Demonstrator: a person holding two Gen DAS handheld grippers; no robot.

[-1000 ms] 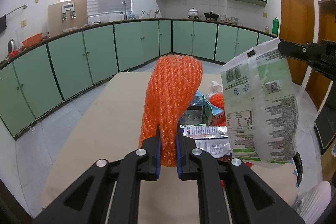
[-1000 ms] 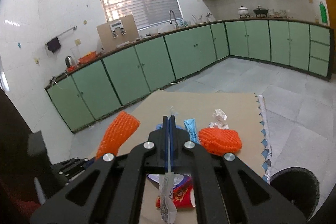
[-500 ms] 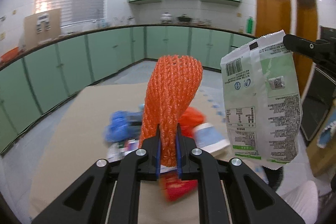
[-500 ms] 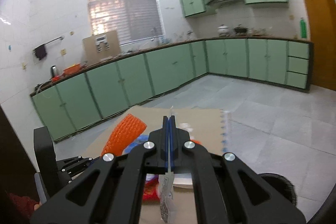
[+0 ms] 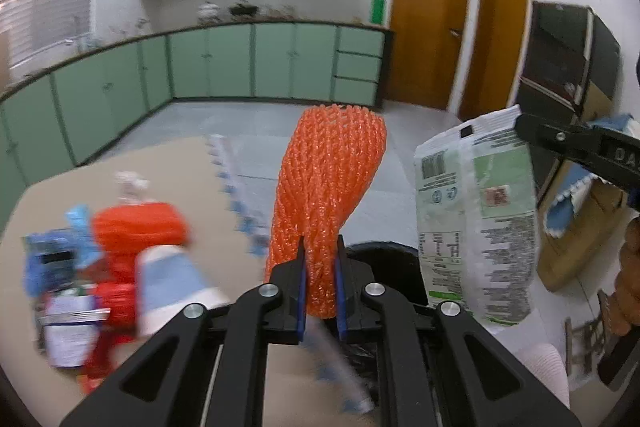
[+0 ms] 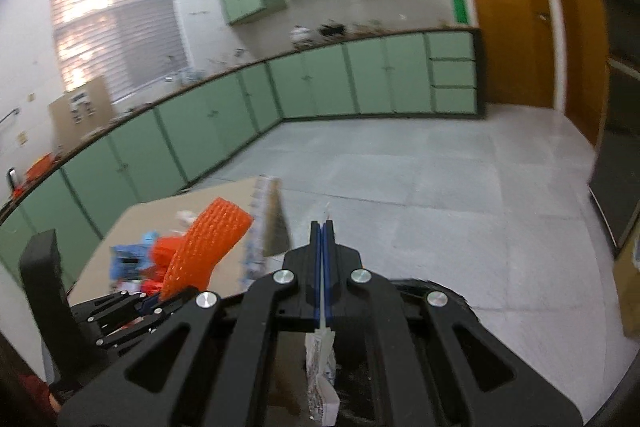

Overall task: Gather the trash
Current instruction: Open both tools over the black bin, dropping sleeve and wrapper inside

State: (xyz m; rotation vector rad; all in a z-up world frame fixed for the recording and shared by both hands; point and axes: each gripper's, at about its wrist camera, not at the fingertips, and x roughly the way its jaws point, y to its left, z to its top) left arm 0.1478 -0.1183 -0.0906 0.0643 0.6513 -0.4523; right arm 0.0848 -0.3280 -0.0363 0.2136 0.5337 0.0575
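Note:
My left gripper (image 5: 320, 255) is shut on an orange foam net sleeve (image 5: 328, 187) that stands up from the jaws; it also shows in the right wrist view (image 6: 204, 247). My right gripper (image 6: 322, 227) is shut on a white and green food wrapper (image 6: 320, 379), which hangs edge-on below the jaws. In the left wrist view the wrapper (image 5: 476, 219) hangs from the right gripper at the right. A black trash bin (image 5: 384, 263) sits just beyond the table edge, below both held items; its rim also shows in the right wrist view (image 6: 440, 287).
Several pieces of trash lie on the beige table (image 5: 168, 187): another orange net (image 5: 140, 227), a blue wrapper (image 5: 48, 259), a red packet (image 5: 112, 303) and a blue and white pack (image 5: 168, 287). Green cabinets line the walls. Wooden doors (image 5: 428, 35) stand at the back right.
Both grippers have swung right with their loads, from over the table's trash pile to its right edge above the black bin. Both stay shut.

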